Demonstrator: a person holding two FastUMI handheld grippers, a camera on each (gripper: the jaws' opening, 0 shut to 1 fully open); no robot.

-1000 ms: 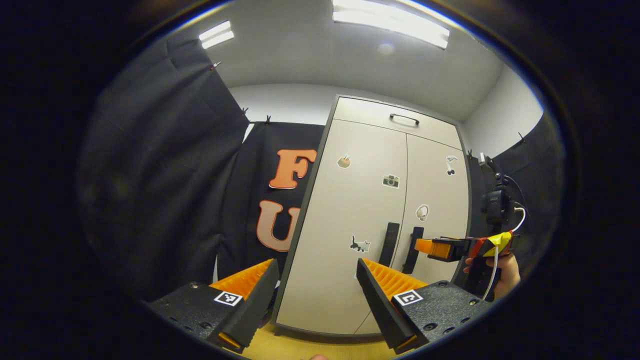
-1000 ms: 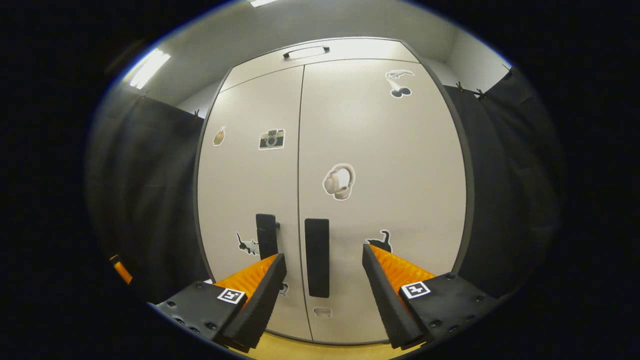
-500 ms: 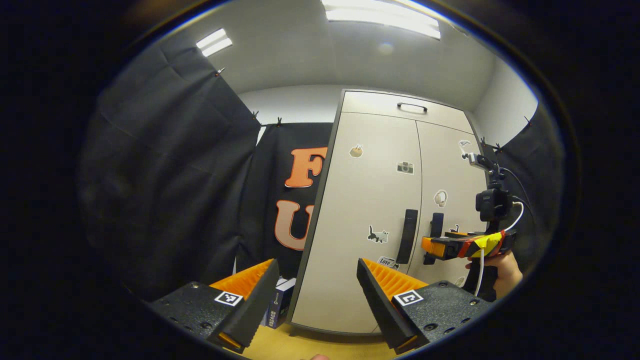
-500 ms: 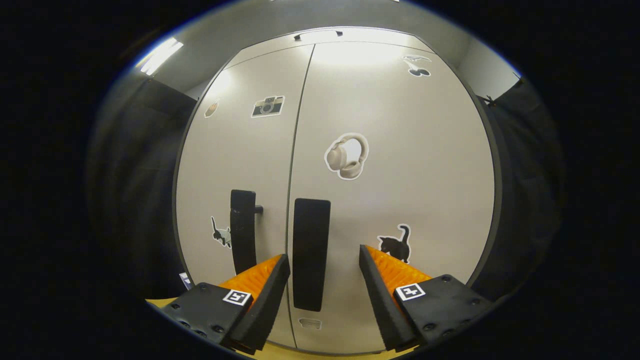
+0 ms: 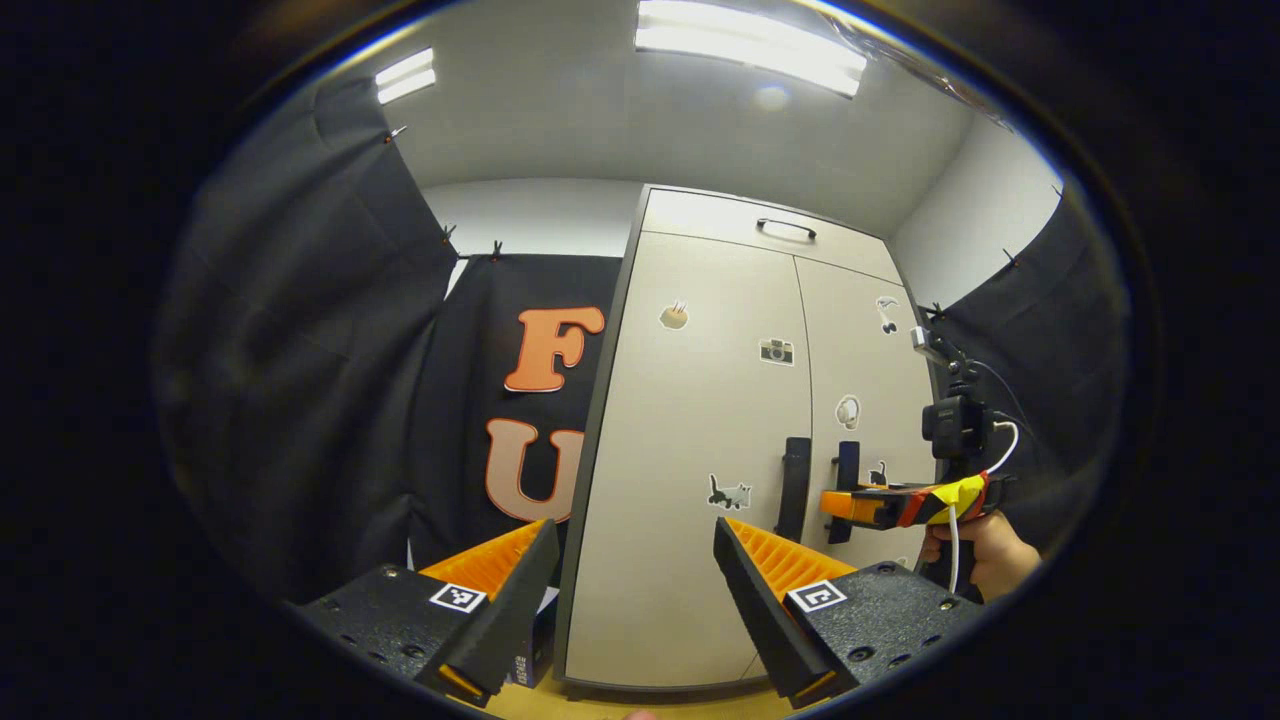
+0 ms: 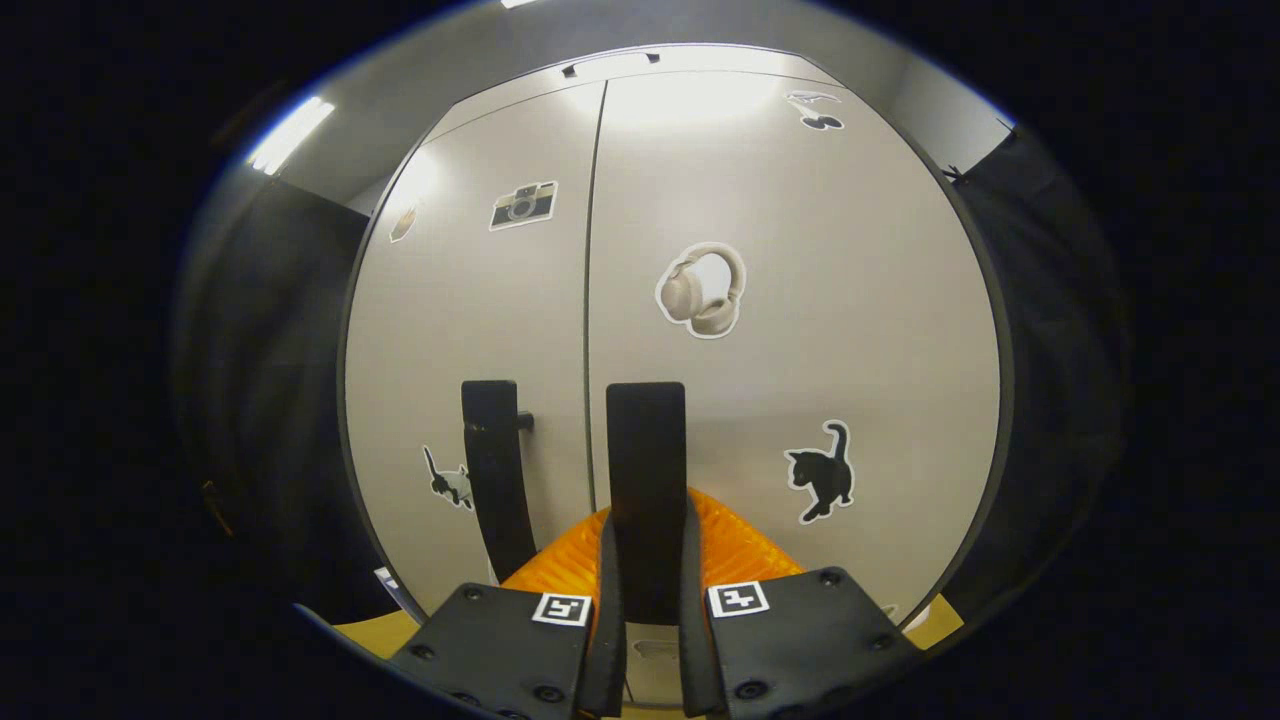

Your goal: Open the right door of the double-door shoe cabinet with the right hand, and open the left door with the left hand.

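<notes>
- The right gripper (image 6: 648, 560) has its two fingers closed on the right door handle (image 6: 646, 440), one on each side of the black vertical bar. It takes the bar in its lower half, probably because this height is easy for the hand to reach.
- In the left gripper view the same right gripper (image 5: 850, 505) reaches level to the right door handle (image 5: 846, 470), and a hand (image 5: 985, 555) holds its grip from below. A white cable hangs from it.
- The right door (image 6: 800, 330) looks closed, flush with the left door (image 6: 470, 320); the seam between them is a thin straight line. I judge that the pull is not yet begun.
- The left gripper (image 5: 635, 570) is wide open and holds nothing. It is well apart from the shoe cabinet (image 5: 700, 420) and points at the cabinet's left edge, not at a handle.
- The left door handle (image 5: 794, 485) stands just beside the right one, near the middle seam, so each door swings away from the centre.
- The next move, in my opinion, is a pull toward the person along an arc about the hinges at the right side. If the pull goes straight back, the fingers may slip down the smooth bar.
- The cat sticker (image 6: 822, 472) and the headphone sticker (image 6: 702, 290) are on the right door and do not matter for the grasp.
</notes>
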